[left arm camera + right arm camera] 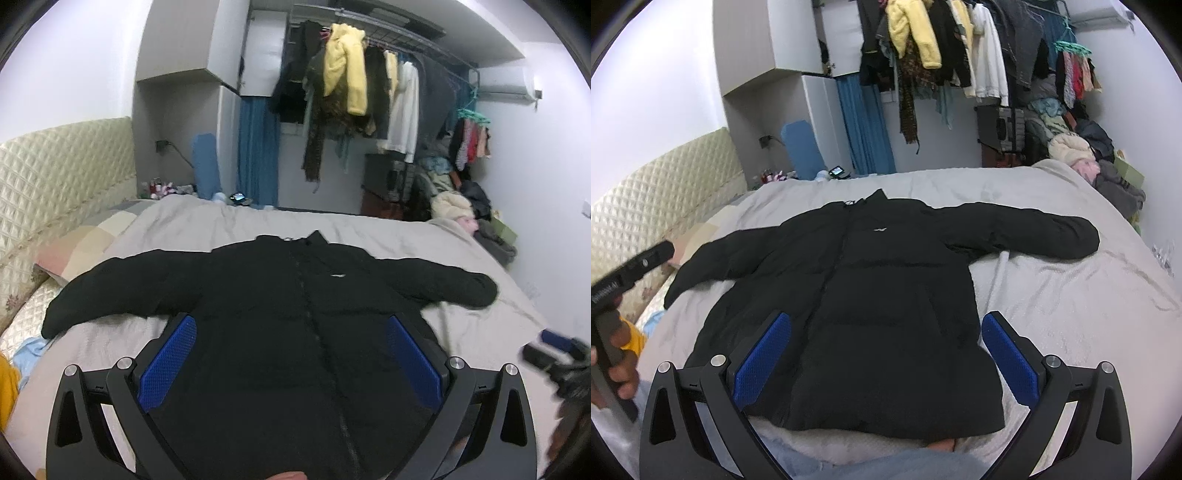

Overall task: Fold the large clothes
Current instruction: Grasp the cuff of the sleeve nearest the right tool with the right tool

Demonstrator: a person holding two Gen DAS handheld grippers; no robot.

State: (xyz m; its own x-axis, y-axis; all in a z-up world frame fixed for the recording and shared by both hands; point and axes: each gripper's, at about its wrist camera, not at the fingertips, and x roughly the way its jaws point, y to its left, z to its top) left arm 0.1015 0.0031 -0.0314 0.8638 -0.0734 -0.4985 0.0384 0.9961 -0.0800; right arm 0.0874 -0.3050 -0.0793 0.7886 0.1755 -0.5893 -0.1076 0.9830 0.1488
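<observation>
A large black padded jacket (280,295) (871,288) lies flat and face up on the bed, zipped, collar pointing away from me, both sleeves spread out to the sides. My left gripper (291,354) hovers open above the jacket's lower body, blue pads wide apart with nothing between them. My right gripper (886,354) is open too, over the jacket's lower right part near the hem. The left gripper's body (624,273) shows in a hand at the left edge of the right wrist view. The right gripper (554,350) appears blurred at the right edge of the left wrist view.
The bed (1052,280) has a light grey sheet, with a quilted cream headboard (55,173) on the left. A crowded clothes rail (369,92) hangs beyond the far side. Piled clothes (1089,155) sit at the far right corner. Yellow fabric (7,384) lies at the left.
</observation>
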